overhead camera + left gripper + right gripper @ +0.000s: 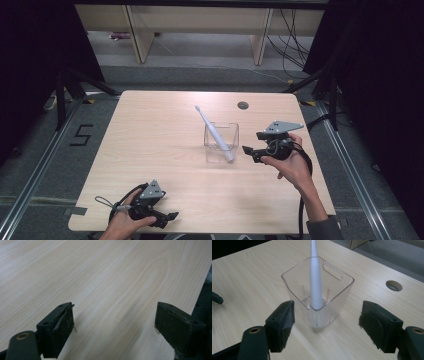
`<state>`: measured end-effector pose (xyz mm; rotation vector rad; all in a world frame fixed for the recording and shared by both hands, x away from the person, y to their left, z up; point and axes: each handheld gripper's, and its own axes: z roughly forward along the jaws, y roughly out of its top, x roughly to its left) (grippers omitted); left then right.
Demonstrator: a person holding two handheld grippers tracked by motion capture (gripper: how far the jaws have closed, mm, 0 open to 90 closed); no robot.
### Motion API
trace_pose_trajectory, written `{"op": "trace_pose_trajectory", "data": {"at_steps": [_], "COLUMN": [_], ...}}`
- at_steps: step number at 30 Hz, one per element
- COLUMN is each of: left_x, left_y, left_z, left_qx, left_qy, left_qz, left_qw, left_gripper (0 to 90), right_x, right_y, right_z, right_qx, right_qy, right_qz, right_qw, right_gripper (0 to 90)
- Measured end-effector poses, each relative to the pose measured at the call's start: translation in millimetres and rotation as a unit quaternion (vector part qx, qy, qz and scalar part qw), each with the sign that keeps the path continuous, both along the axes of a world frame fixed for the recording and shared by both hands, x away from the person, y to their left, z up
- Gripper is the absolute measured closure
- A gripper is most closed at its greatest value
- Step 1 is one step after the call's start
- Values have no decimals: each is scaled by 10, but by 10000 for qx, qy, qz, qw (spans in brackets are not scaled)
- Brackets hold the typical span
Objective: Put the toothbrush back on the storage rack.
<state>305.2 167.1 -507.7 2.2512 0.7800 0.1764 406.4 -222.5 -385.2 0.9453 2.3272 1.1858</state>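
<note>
Inside clear bin (221, 143), white toothbrush (214, 133) leans.

Left gripper (170, 217) held low at bottom left of the frame, jaws wide apart, right gripper (248, 151) raised at centre right, jaws spread, empty
</note>
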Motion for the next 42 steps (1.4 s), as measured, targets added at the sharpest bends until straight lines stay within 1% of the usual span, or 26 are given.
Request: {"op": "trace_pose_trajectory", "data": {"at_steps": [4,5,6,8,10,11,13,14,15,17,23,25,26,28,30,31,32,33,35,36,37,38,39,40,41,42], "left_x": [2,-8,-2,1,-1,-6,-8,-8,-8,-8,-8,-6,-3,-2,-9,-1,-1,0,-1,0,0,-1,-4,-4,-4,-5], "left_y": [0,-12,-1,1,0,-2,-4,-3,-2,-2,-4,-2,0,0,-12,-5,-5,-3,0,1,1,0,-3,-3,-3,-2], "left_z": [-2,-5,1,0,1,2,2,4,4,5,2,3,2,1,-6,-4,-4,-2,0,0,0,0,2,2,2,3], "left_qx": [12,-93,-12,5,-8,-20,-39,-26,-25,-23,-22,-15,0,-1,-81,5,5,15,0,6,6,4,-13,-13,-13,-20], "left_qy": [-3,28,12,-5,-5,3,5,6,7,6,13,1,-15,-12,23,-10,-10,-13,-5,-5,-5,-6,5,4,4,10], "left_qz": [-1,26,-26,5,9,23,21,-4,-7,-9,-5,9,25,11,32,15,15,3,8,12,12,7,-19,-19,-19,-8], "left_qw": [10000,9999,10000,10000,10000,10000,10000,10000,10000,10000,10000,10000,10000,10000,10000,10000,10000,10000,10000,10000,10000,10000,10000,10000,10000,10000], "left_gripper": [150,150,150,150,150,150,150,150,150,150,150,150,150,150,150,150,150,150,150,150,150,150,150,150,150,150], "right_x": [-16,-13,-20,-33,-40,-51,-65,-66,-84,-80,-141,-152,-165,-192,-209,-214,-214,-231,-253,-249,-249,-261,-286,-286,-286,-298], "right_y": [-11,-12,-7,-2,4,13,15,11,16,12,19,23,18,16,12,8,8,14,7,-1,-1,-7,9,3,3,-3], "right_z": [-14,-17,-23,-30,-38,-63,-64,-80,-80,-89,-132,-146,-148,-153,-171,-177,-177,-190,-216,-227,-227,-241,-252,-256,-256,-272], "right_qx": [10,13,31,23,10,4,-30,-60,-35,-48,-85,-81,-127,-107,-110,-108,-108,-44,-67,-111,-111,-130,-9,-45,-45,-99], "right_qy": [39,16,50,109,85,-5,67,22,96,39,103,163,75,204,173,131,131,215,240,85,85,155,280,304,304,210], "right_qz": [-27,-17,-17,4,6,49,38,113,32,88,104,198,150,157,182,151,151,129,145,191,191,256,186,233,233,243], "right_qw": [10000,10000,10000,9999,10000,10000,10000,9999,9999,9999,9999,9996,9998,9996,9996,9997,9997,9997,9996,9997,9997,9995,9994,9993,9993,9994], "right_gripper": [281,281,281,281,281,281,281,281,281,281,281,280,280,275,269,266,266,261,248,241,241,236,236,236,236,235]}}
